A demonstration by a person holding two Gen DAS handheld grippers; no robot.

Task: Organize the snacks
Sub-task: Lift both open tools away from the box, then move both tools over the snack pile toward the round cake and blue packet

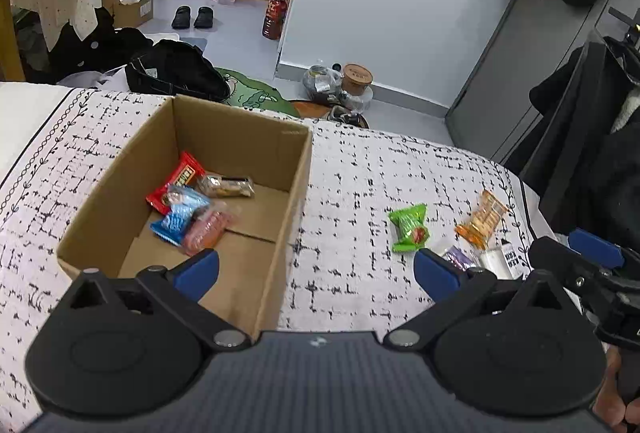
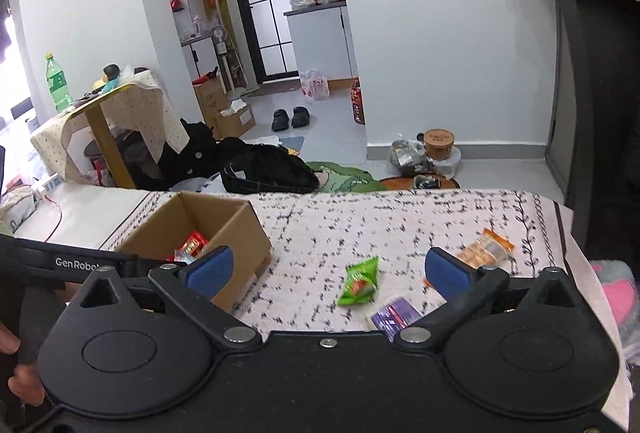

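An open cardboard box [image 1: 294,189] stands on the patterned cloth and holds a red packet [image 1: 176,183], a blue packet [image 1: 180,215], a pink packet [image 1: 206,229] and a brown bar [image 1: 228,187]. My left gripper [image 1: 316,271] is open and empty above the box's near right corner. On the cloth to the right lie a green packet [image 1: 410,227], an orange packet [image 1: 482,219] and a purple packet [image 1: 458,257]. My right gripper [image 2: 326,271] is open and empty, above the green packet [image 2: 359,281], the purple packet [image 2: 392,315] and the orange packet [image 2: 484,249]. The box [image 2: 240,233] is to its left.
The cloth-covered table [image 1: 360,173] ends at its far edge, with a floor beyond holding a black bag [image 1: 176,73], a green rug [image 1: 256,95] and tubs [image 1: 356,77]. A dark cabinet [image 2: 600,93] stands at the right. A small draped table [image 2: 120,101] stands at the left.
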